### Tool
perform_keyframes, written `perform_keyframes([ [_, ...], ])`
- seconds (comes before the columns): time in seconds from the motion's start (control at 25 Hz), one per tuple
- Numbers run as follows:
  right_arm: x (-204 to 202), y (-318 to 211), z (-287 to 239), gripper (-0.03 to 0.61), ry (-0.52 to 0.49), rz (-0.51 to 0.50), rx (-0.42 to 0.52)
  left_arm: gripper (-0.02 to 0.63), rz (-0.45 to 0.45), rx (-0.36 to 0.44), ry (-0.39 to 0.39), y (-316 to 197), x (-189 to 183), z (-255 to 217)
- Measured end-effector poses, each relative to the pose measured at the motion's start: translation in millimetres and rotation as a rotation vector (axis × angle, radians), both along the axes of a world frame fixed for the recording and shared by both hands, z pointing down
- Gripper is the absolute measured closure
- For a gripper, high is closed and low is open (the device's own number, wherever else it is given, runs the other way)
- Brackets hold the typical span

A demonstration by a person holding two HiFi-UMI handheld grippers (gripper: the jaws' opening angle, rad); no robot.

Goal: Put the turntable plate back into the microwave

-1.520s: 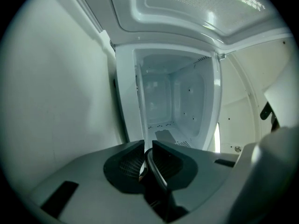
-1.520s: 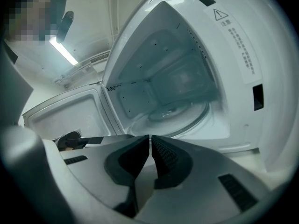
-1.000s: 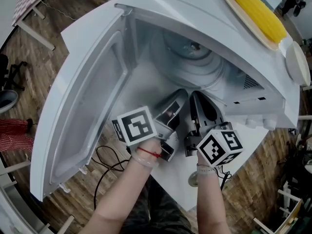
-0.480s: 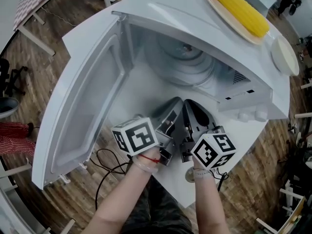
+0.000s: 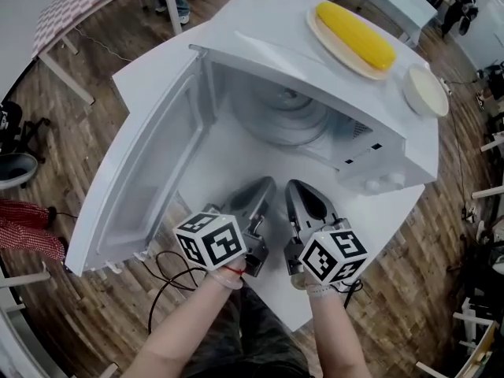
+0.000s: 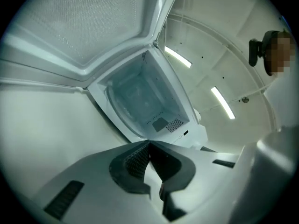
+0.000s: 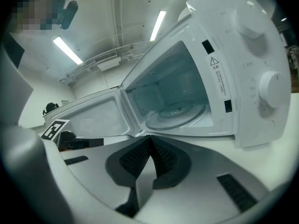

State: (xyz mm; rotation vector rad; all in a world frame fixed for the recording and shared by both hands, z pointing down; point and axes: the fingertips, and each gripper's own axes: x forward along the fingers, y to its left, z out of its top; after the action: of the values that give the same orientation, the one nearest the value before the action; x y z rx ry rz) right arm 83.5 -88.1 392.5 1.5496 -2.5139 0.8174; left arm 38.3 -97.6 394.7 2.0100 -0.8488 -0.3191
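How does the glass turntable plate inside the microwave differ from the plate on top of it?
The turntable plate is round, clear glass and empty; the top plate is oval, cream and carries a corn cob. The turntable plate lies inside the open microwave; the top plate sits on its roof. Both lie flat.

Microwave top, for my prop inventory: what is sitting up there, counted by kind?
Corn cob: 1
Oval plate: 1
Round white dish: 1
Total: 3
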Motion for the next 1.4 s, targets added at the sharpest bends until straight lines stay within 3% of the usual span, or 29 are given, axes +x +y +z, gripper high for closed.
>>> perform_keyframes([
  [0.92, -7, 77, -47, 0.557, -0.014, -0.058, 0.026, 0.601, 0.090, 0.118, -0.180, 75, -11, -46],
  [1.4, -8, 108, -76, 0.557, -0.041, -0.067, 0.053, 0.601, 0.146, 0.170, -0.165, 109, 2, -75],
])
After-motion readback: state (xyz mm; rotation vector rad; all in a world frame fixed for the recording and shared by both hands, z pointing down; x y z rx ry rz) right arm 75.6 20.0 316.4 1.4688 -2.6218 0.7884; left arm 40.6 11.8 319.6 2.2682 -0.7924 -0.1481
